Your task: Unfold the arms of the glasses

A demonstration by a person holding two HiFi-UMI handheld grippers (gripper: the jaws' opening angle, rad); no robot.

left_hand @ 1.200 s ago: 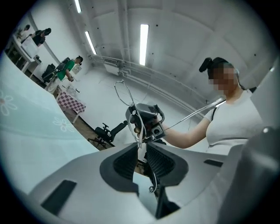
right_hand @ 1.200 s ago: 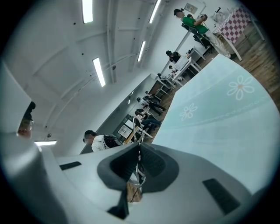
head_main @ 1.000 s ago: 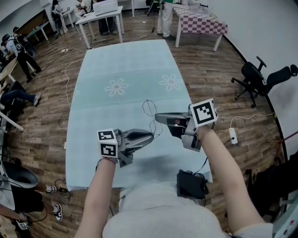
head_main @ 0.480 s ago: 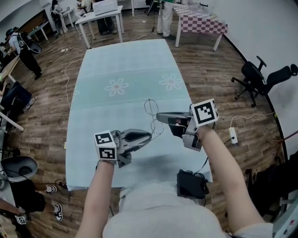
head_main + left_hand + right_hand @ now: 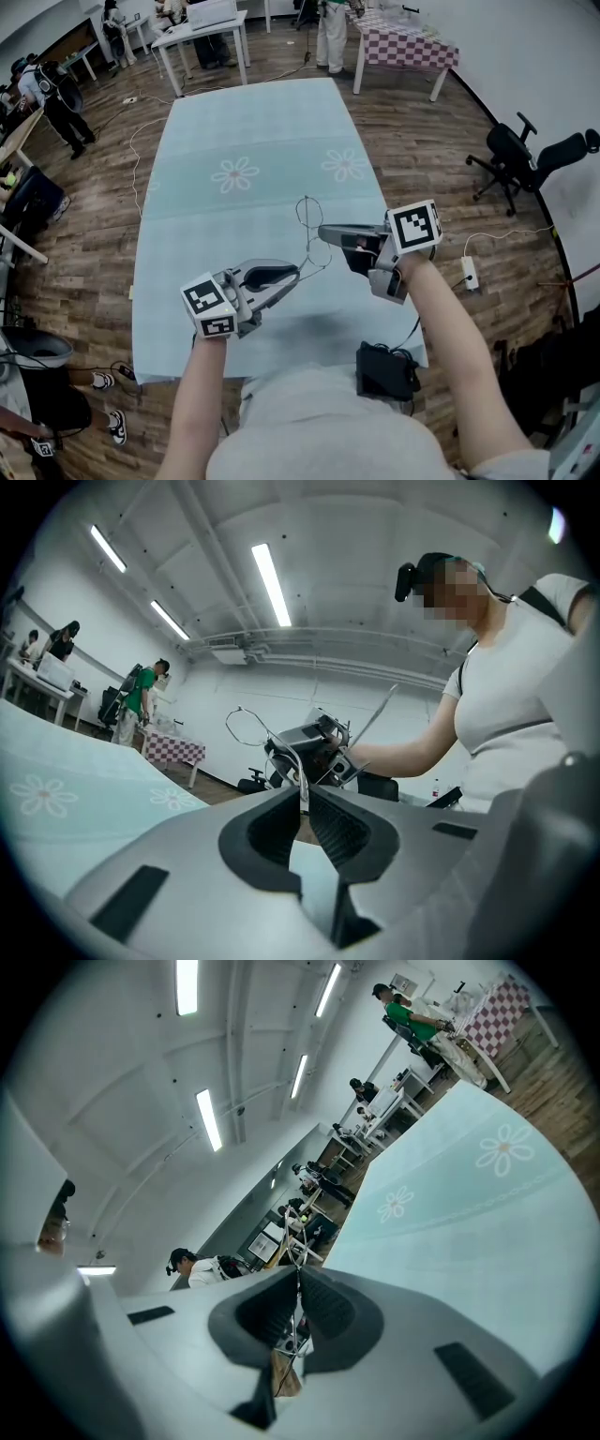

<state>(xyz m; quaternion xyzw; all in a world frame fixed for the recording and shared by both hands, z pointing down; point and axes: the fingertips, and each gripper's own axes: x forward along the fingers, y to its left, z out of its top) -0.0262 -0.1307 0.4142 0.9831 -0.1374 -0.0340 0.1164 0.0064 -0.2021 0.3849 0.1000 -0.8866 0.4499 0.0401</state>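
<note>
Wire-rimmed glasses (image 5: 306, 214), held in the air between my two tongs above the near half of the cloth-covered table (image 5: 234, 122).

My right gripper (image 5: 322, 231) is closed on the thin frame. In the right gripper view the wire runs between pads pressed almost together. Which part of the frame it has I cannot tell exactly. My left gripper (image 5: 297, 273) is likewise narrowed onto a single strand of wire at its very tips, and I take that strand for one of the arms.

I judge the glasses very light, so weight is no concern. The wire looks springy and easily bent, and the small hinges are the weak point. So thin a strand can also roll or slip between ribbed pads.

The best holds, I think, are:
- one tong on the rim close beside the hinge, off the lenses, which would be slick and could be marked;
- the other a short way along the arm.

The arm should swing about its hinge with light pressure, never twisted or levered from its far end.
</note>
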